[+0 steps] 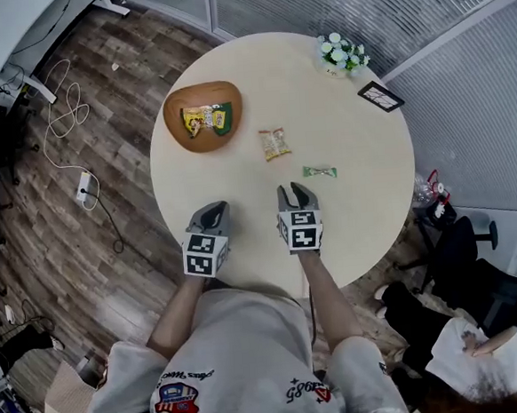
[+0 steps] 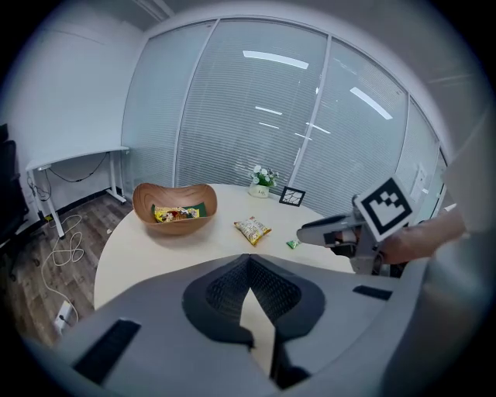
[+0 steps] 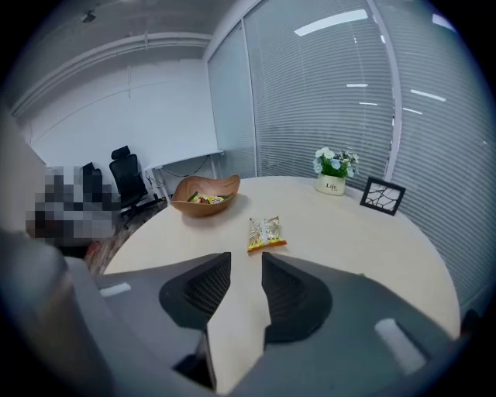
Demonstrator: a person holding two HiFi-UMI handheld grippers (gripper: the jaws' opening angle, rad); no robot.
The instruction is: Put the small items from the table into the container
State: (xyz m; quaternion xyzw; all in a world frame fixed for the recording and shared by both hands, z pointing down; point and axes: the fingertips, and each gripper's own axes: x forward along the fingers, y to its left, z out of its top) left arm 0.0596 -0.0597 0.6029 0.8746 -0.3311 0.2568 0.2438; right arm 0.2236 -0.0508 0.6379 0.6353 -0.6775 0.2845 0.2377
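Observation:
A wooden bowl (image 1: 202,116) at the table's far left holds yellow and green packets (image 1: 207,119). A yellow-orange snack packet (image 1: 274,143) lies on the table right of the bowl, and a small green packet (image 1: 320,171) lies nearer, to its right. My right gripper (image 1: 295,189) hovers just short of both, jaws parted, nothing between them; the right gripper view has the snack packet (image 3: 266,234) straight ahead and the bowl (image 3: 205,194) beyond it. My left gripper (image 1: 210,216) is near the front edge, shut and empty, its tips (image 2: 248,257) meeting.
A small flower pot (image 1: 343,52) and a black picture frame (image 1: 380,96) stand at the round table's (image 1: 374,201) far right edge. Cables and a power strip (image 1: 83,184) lie on the floor at left. A dark chair (image 1: 463,256) and a seated person (image 1: 471,354) are at the lower right.

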